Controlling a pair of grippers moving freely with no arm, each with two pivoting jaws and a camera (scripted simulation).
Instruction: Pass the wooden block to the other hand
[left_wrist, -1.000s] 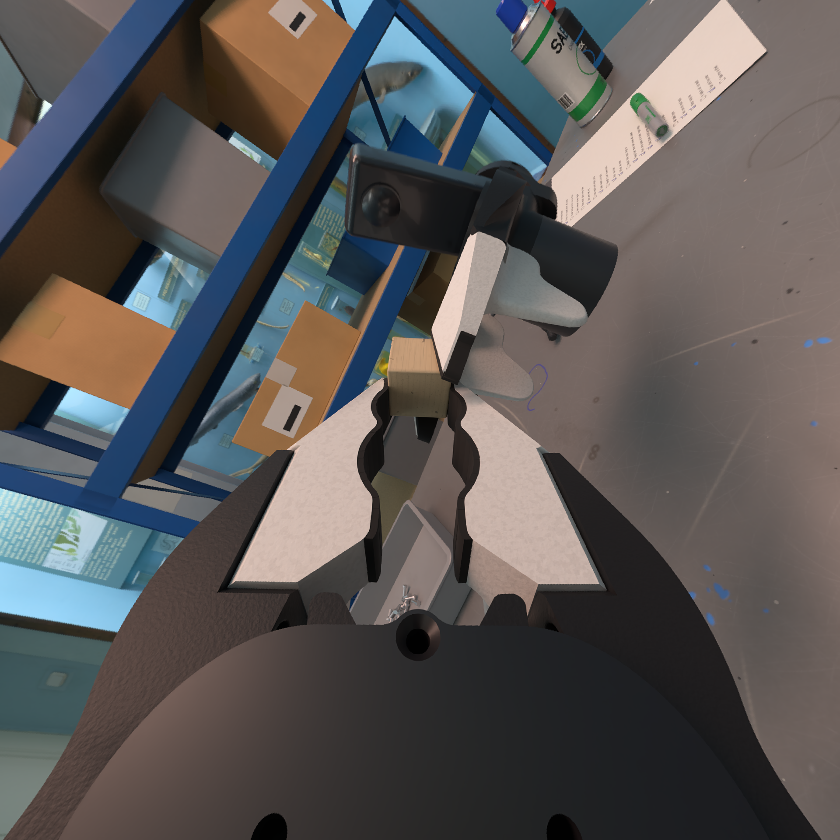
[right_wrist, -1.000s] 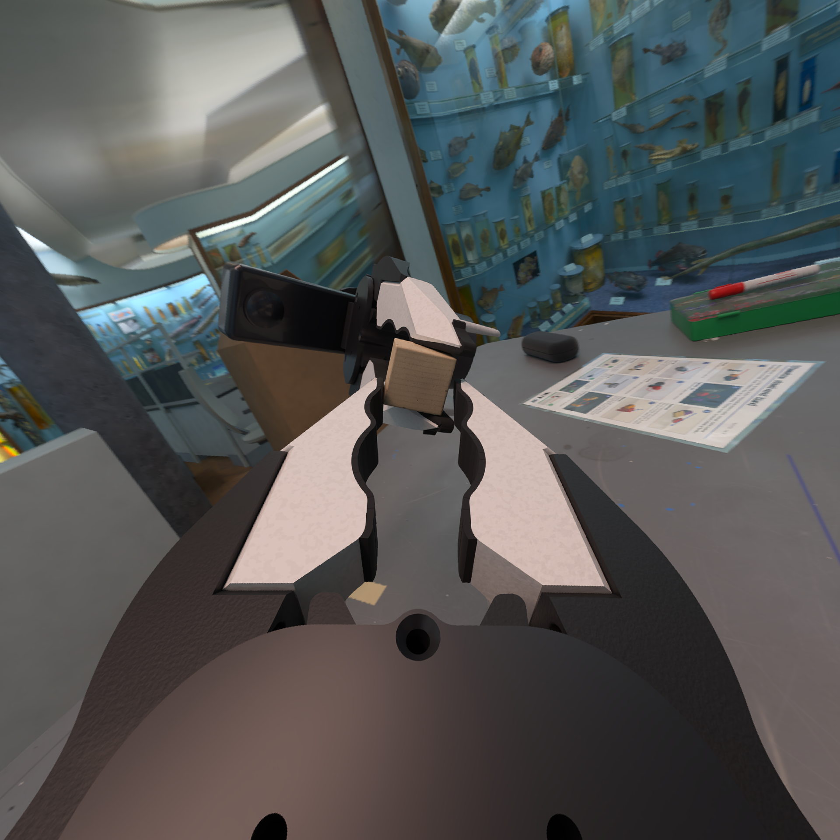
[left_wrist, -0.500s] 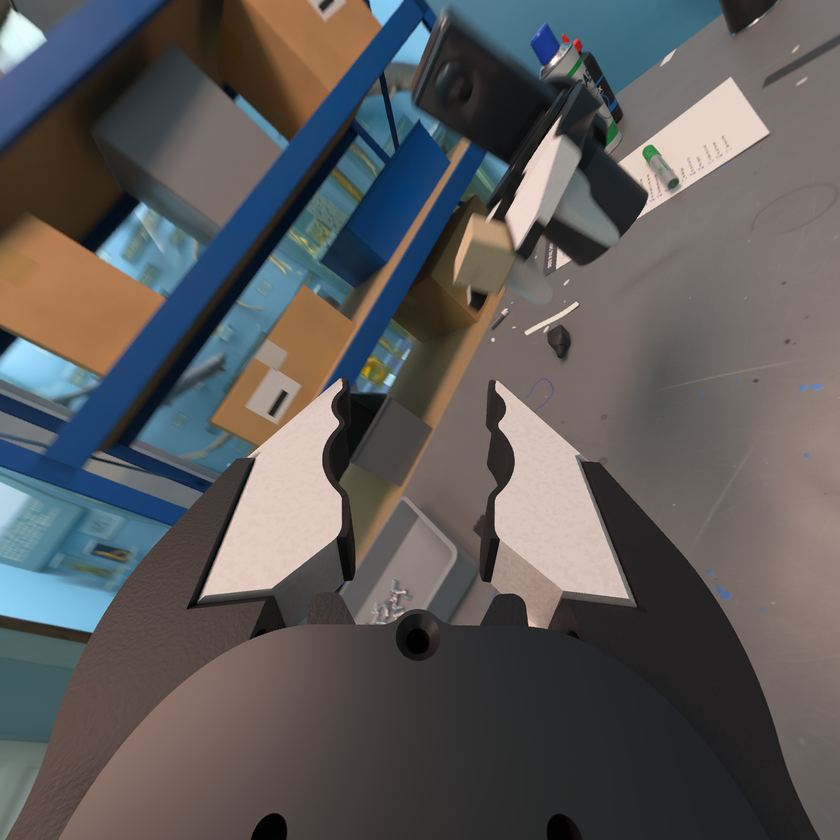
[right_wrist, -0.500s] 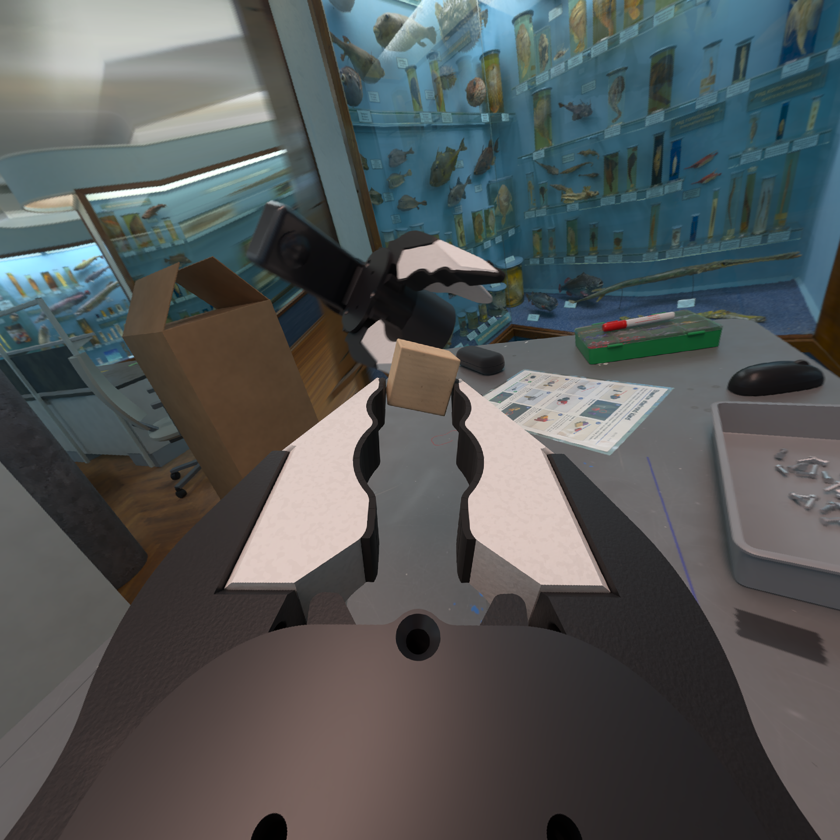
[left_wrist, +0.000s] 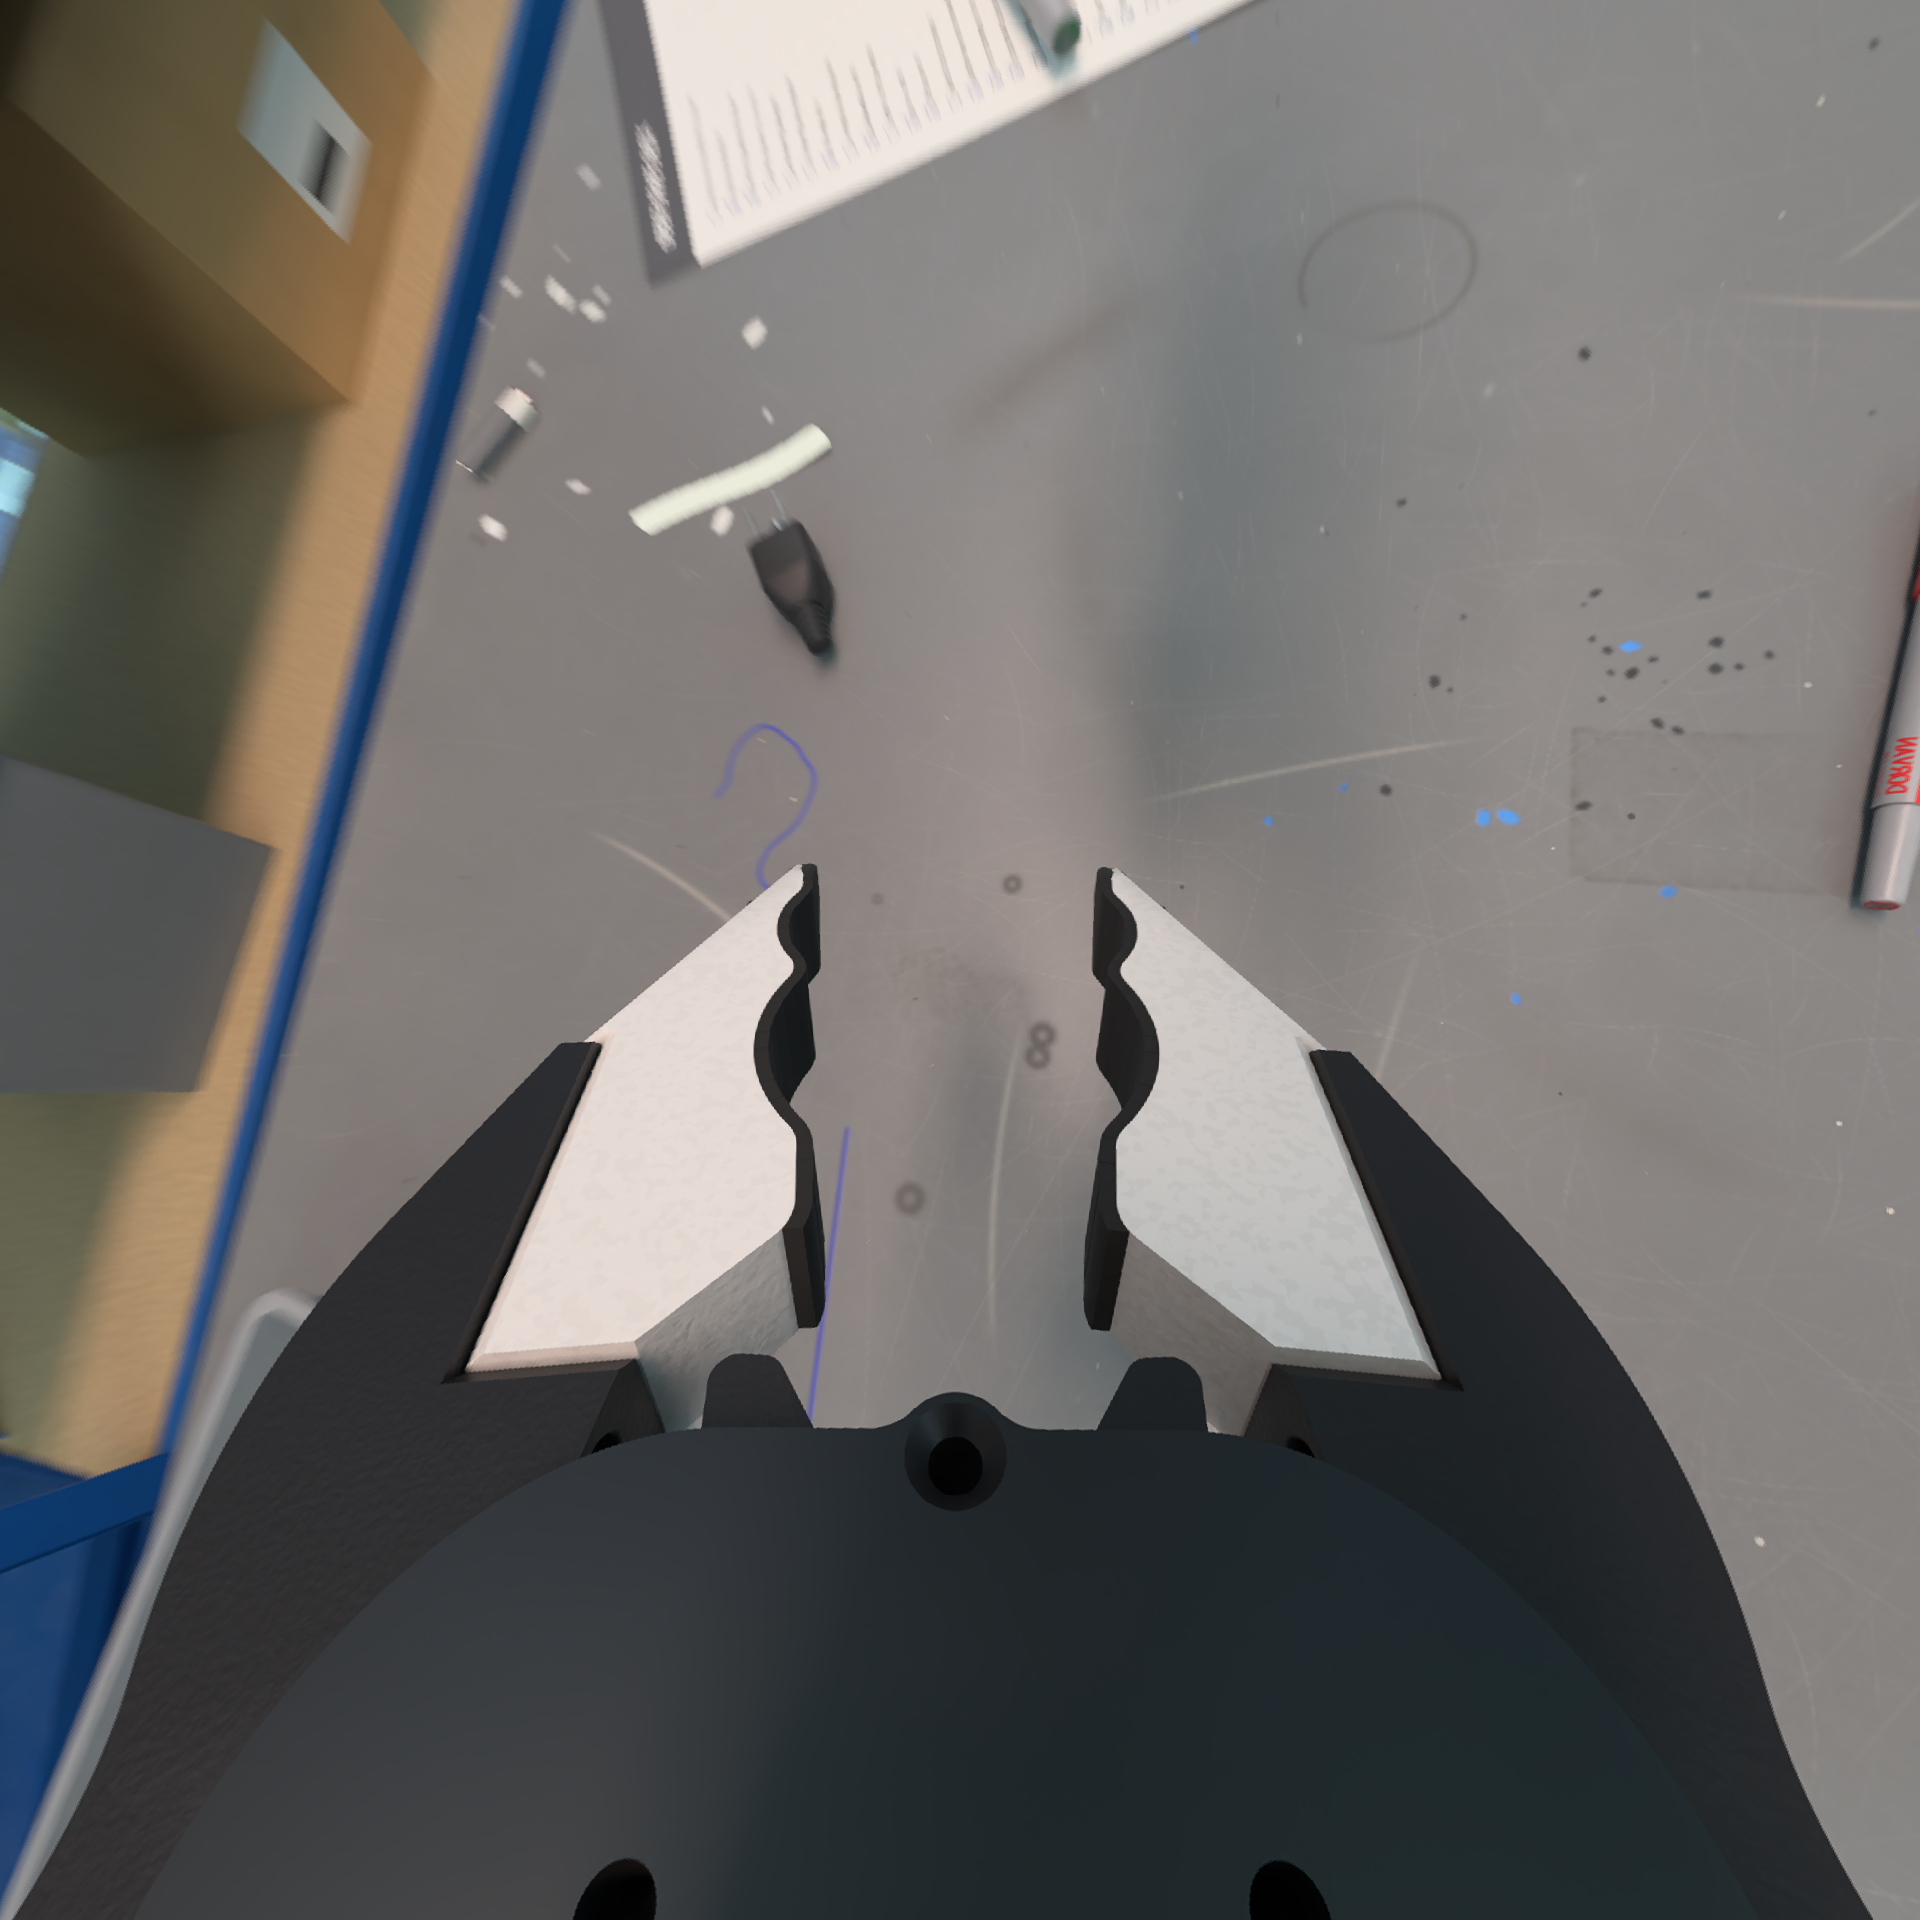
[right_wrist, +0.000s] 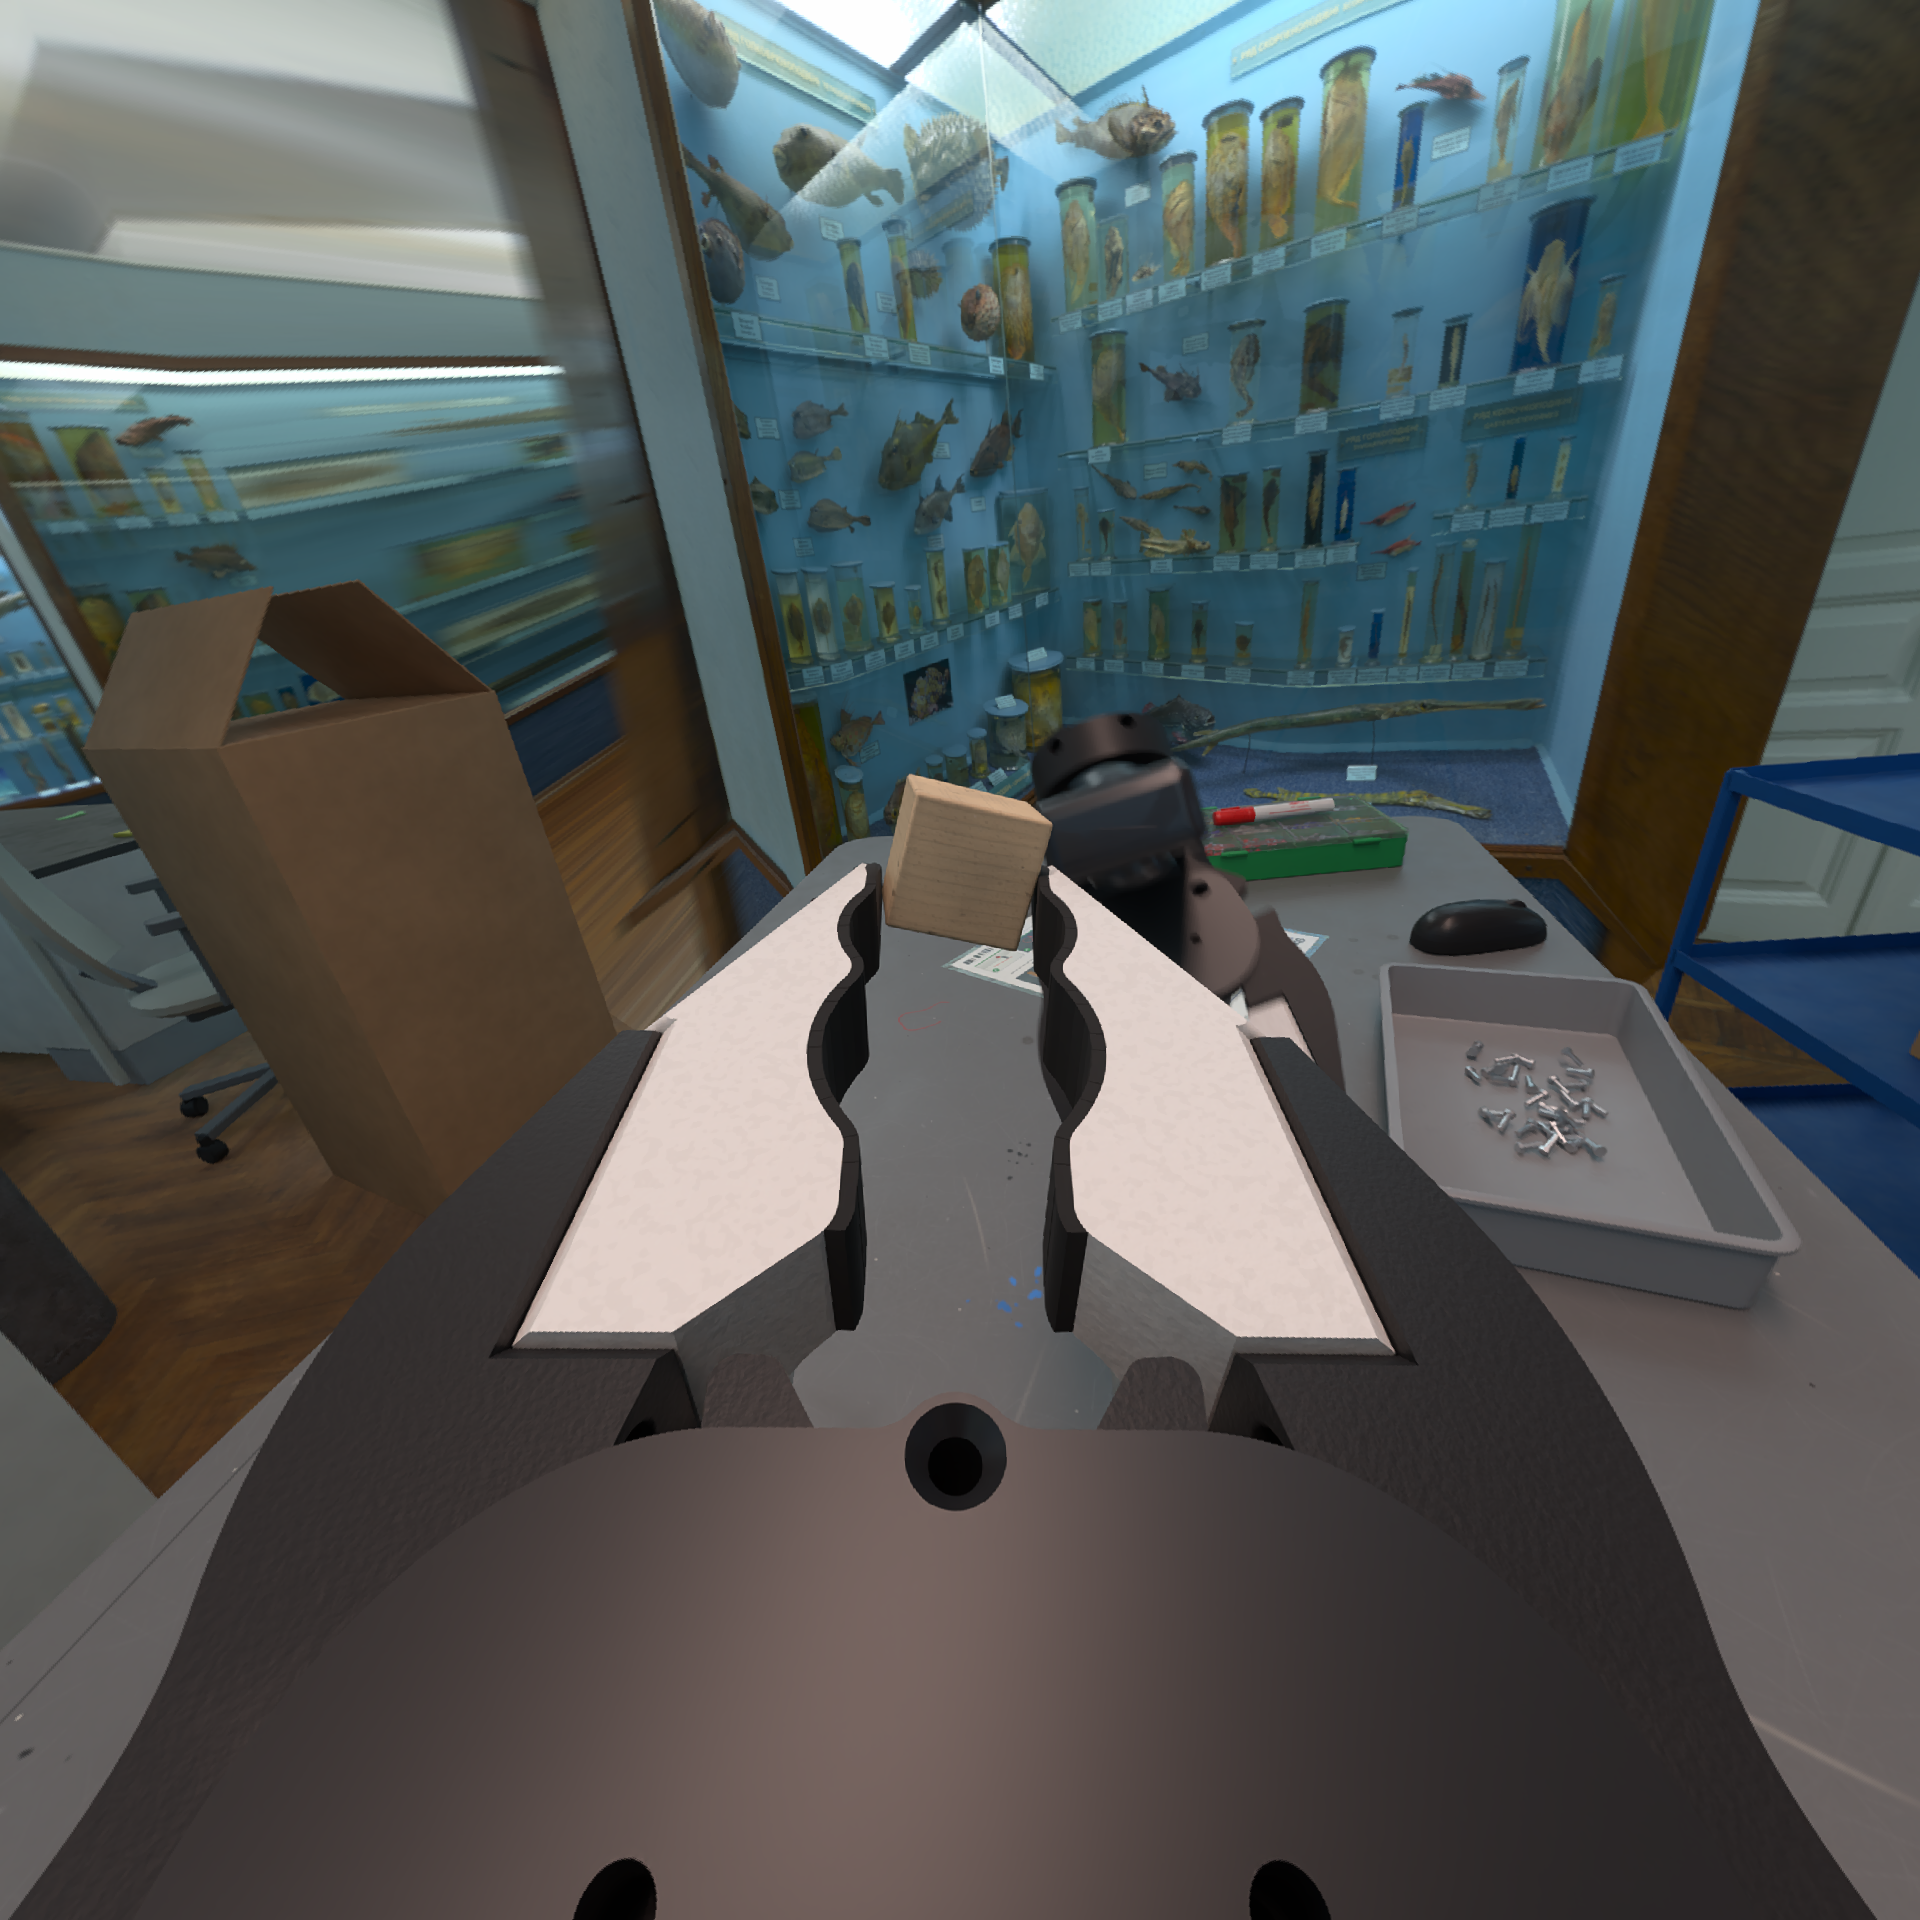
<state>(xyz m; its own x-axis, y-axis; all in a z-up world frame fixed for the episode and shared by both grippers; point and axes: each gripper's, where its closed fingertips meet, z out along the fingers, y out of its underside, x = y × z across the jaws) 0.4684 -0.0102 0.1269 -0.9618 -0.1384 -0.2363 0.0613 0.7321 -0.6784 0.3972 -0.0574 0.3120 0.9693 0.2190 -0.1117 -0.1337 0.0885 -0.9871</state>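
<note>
The left tool (left_wrist: 954, 881) now stands apart and empty, turned down toward the grey worktop (left_wrist: 1351, 540); a second ago it still clamped the wooden block (right_wrist: 966, 871); the block now sits between the right tool (right_wrist: 954, 896) tips, clamped, so the handover seems done.

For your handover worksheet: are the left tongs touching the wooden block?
Apart. The left wrist view shows the left tongs open with only bare table between the fingers; the right wrist view shows the wooden block gripped at the right tongs' tips.
</note>
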